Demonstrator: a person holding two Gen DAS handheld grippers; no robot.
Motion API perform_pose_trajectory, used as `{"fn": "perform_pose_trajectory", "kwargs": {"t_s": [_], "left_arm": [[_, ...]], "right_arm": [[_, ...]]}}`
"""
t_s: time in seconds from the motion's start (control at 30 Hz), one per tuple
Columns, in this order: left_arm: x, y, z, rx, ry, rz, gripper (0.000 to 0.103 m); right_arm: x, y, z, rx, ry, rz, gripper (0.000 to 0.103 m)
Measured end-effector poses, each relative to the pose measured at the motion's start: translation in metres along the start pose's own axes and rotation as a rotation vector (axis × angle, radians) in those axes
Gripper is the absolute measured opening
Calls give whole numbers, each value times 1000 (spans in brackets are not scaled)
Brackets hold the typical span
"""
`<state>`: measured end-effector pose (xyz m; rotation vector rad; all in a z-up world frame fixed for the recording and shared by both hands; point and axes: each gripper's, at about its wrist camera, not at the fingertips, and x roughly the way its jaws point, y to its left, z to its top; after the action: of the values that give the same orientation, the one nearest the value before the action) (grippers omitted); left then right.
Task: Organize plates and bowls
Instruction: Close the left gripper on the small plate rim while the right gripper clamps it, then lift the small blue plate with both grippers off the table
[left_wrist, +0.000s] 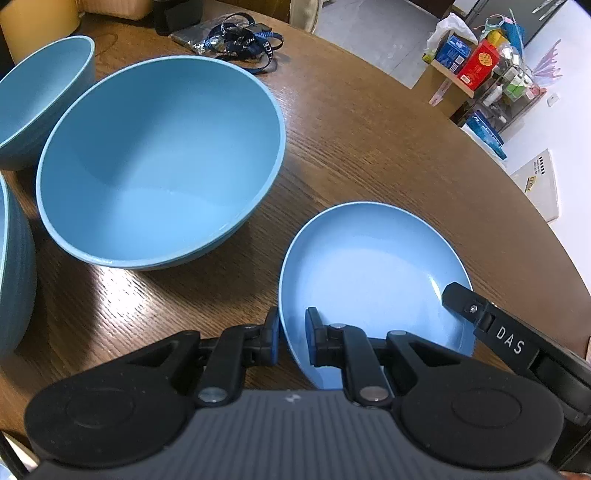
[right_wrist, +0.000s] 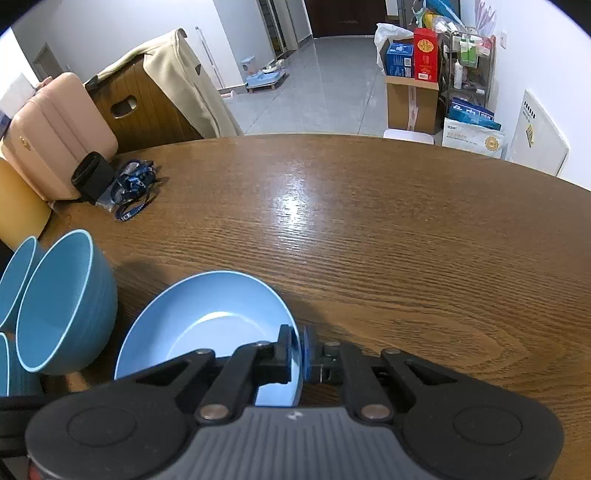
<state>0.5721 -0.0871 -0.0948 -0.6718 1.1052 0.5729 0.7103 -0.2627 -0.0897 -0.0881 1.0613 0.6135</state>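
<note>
A light blue plate (left_wrist: 373, 273) lies on the brown wooden table (left_wrist: 369, 140), held from both sides. My left gripper (left_wrist: 293, 338) is shut on the plate's left rim, one pad outside and one inside. On the opposite rim a black finger (left_wrist: 458, 299) of my right gripper rests. In the right wrist view my right gripper (right_wrist: 295, 350) is shut on the right rim of the plate (right_wrist: 207, 317). A large blue bowl (left_wrist: 159, 162) stands just left of the plate, with two more bowls (left_wrist: 40, 96) (left_wrist: 14, 266) beyond it. The large bowl (right_wrist: 62, 302) also shows at the right wrist view's left.
A blue lanyard (left_wrist: 243, 40) and a black object (right_wrist: 92, 177) lie at the table's far side beside a pink case (right_wrist: 55, 133). The table's curved edge (left_wrist: 535, 206) runs close to the right of the plate. Bare wood (right_wrist: 406, 229) stretches ahead of the right gripper.
</note>
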Motion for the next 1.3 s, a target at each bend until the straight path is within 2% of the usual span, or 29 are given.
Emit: {"fn": "perform_pose_trajectory", "kwargs": {"t_s": [0.77,1.3], "left_arm": [[-50,15,-21,46,-58,-52,15],[-111,44,-65,114,-96,-93,15]], "right_arm": [[-54,17,-19,-13,-82,-2,4],[-121,44,-73,17,-139,-23,4]]}}
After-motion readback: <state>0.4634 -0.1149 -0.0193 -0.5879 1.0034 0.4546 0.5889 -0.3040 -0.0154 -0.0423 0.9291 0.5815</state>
